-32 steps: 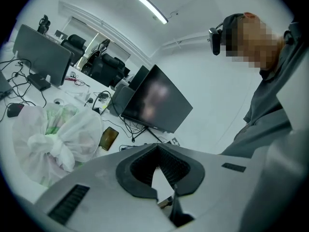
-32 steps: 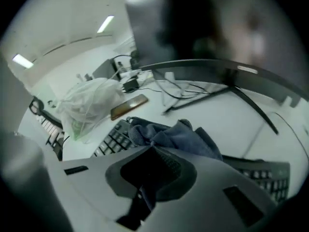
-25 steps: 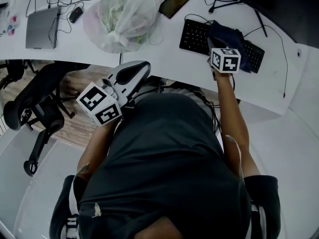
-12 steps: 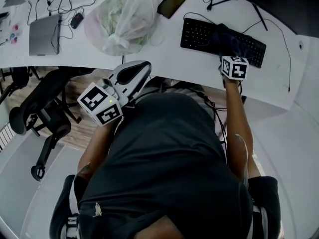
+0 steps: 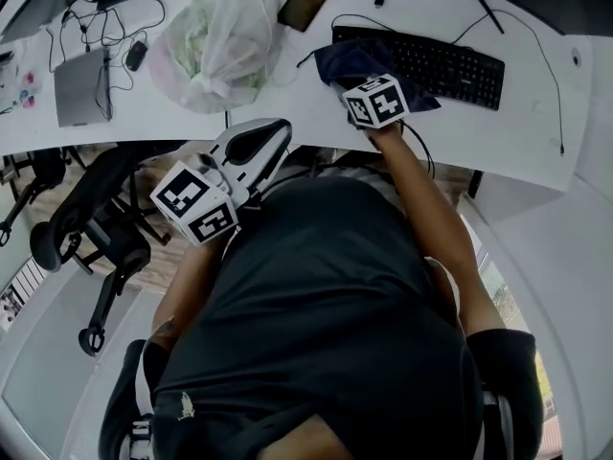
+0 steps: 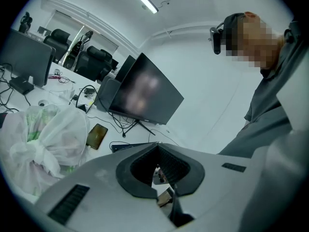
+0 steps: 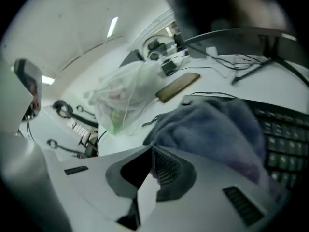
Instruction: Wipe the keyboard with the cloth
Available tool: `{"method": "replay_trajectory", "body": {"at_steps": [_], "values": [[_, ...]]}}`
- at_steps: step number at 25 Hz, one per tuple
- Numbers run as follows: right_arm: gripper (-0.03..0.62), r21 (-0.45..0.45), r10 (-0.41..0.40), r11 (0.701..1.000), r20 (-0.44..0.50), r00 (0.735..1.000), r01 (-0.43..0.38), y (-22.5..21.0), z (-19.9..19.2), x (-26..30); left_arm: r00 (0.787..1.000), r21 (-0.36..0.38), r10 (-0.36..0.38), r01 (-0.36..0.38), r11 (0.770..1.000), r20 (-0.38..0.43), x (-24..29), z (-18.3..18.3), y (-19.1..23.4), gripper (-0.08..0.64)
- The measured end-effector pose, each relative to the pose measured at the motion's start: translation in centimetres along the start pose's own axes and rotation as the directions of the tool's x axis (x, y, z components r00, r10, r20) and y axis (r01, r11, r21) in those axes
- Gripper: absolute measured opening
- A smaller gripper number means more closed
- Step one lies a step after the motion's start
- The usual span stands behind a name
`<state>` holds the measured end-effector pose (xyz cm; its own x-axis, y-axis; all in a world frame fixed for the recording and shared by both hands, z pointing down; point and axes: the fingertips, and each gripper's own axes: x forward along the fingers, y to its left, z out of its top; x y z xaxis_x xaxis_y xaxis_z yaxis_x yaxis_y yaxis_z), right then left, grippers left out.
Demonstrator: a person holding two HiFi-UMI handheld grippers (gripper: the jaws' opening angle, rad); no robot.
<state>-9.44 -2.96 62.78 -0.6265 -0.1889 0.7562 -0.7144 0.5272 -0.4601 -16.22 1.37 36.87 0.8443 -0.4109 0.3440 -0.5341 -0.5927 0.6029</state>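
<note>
A black keyboard (image 5: pixel 450 63) lies on the white desk (image 5: pixel 498 132), also seen in the right gripper view (image 7: pixel 285 139). A dark blue cloth (image 5: pixel 347 60) covers the keyboard's left end and spills onto the desk. My right gripper (image 5: pixel 365 80) is shut on the cloth (image 7: pixel 217 129), which bunches just ahead of its closed tips (image 7: pixel 153 148). My left gripper (image 5: pixel 251 142) hangs near my body over the desk's front edge, away from the keyboard. Its tips (image 6: pixel 157 144) meet with nothing between them.
A white plastic bag (image 5: pixel 225 41) and a phone (image 5: pixel 306 0) lie left of the keyboard. Further left sit a grey laptop (image 5: pixel 79 84) and cables. A monitor (image 6: pixel 145 93) stands at the back of the desk. An office chair (image 5: pixel 86 218) stands at the left.
The right gripper, with the cloth in it, slid right along the keyboard and then swept left to the keyboard's left end. The left gripper stayed near my body.
</note>
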Motion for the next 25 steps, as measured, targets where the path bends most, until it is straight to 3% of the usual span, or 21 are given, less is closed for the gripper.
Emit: {"method": "replay_trajectory", "body": {"at_steps": [3,5,7,9,10,12,14,18,20,21,22,24,25], "values": [[0.018,0.248,-0.113,0.966,0.128,0.985,0.079,-7.6,-1.4,-7.3,1.0,-0.009,0.005,-0.005,1.0,0.002,0.5,0.0,-0.1,0.005],[0.017,0.398,-0.191,0.912,0.198,0.961,0.1,-12.8,-3.5,-12.6,1.0,-0.015,0.0,0.0,1.0,0.002,1.1,-0.1,-0.5,0.005],[0.017,0.524,-0.302,0.839,0.219,0.928,0.15,-17.9,-6.4,-17.7,1.0,-0.012,-0.012,0.012,1.0,-0.002,2.0,-0.1,-1.1,0.005],[0.018,0.583,-0.444,0.764,0.163,0.881,0.277,-23.0,-10.1,-22.5,1.0,-0.007,-0.026,0.025,1.0,-0.008,3.0,-0.1,-1.7,0.005],[0.017,0.598,-0.477,0.741,0.146,0.867,0.307,-24.9,-11.8,-24.3,0.999,-0.007,-0.031,0.031,0.999,-0.011,3.5,-0.1,-2.1,0.005],[0.017,0.618,-0.491,0.725,0.154,0.857,0.304,-26.5,-13.2,-26.3,0.999,-0.006,-0.042,0.042,0.999,-0.02,4.5,-0.2,-2.7,0.005],[0.018,0.554,-0.489,0.769,0.19,0.852,0.318,-25.5,-11.3,-26.6,0.998,-0.005,-0.049,0.049,0.999,-0.03,5.6,-0.3,-3.2,0.005],[0.018,0.374,-0.329,0.906,0.328,0.885,0.198,-20.3,-4.6,-22.4,0.997,0.013,-0.065,0.066,0.998,-0.052,8.1,-0.6,-5.1,0.005],[0.018,0.211,-0.281,0.951,0.277,0.919,0.228,-18.6,-3.5,-19.5,0.996,0.029,-0.071,0.073,0.997,-0.061,9.2,-0.6,-6.1,0.005],[0.018,0.094,-0.282,0.959,0.227,0.932,0.267,-18.1,-3.6,-18.3,0.995,0.033,-0.072,0.074,0.997,-0.062,9.6,-0.6,-6.5,0.005],[0.02,-0.058,-0.301,0.947,0.181,0.936,0.316,-17.8,-4.0,-17.3,0.996,0.034,-0.071,0.073,0.997,-0.061,10.0,-0.7,-6.8,0.005],[0.02,-0.373,-0.35,0.846,0.152,0.924,0.381,-17.1,-4.6,-16.2,0.997,0.03,-0.06,0.062,0.998,-0.053,10.6,-0.7,-7.2,0.005],[0.02,-0.455,-0.356,0.802,0.158,0.921,0.387,-16.9,-4.9,-16.1,0.997,0.027,-0.055,0.056,0.998,-0.047,10.8,-0.6,-7.4,0.005]]}}
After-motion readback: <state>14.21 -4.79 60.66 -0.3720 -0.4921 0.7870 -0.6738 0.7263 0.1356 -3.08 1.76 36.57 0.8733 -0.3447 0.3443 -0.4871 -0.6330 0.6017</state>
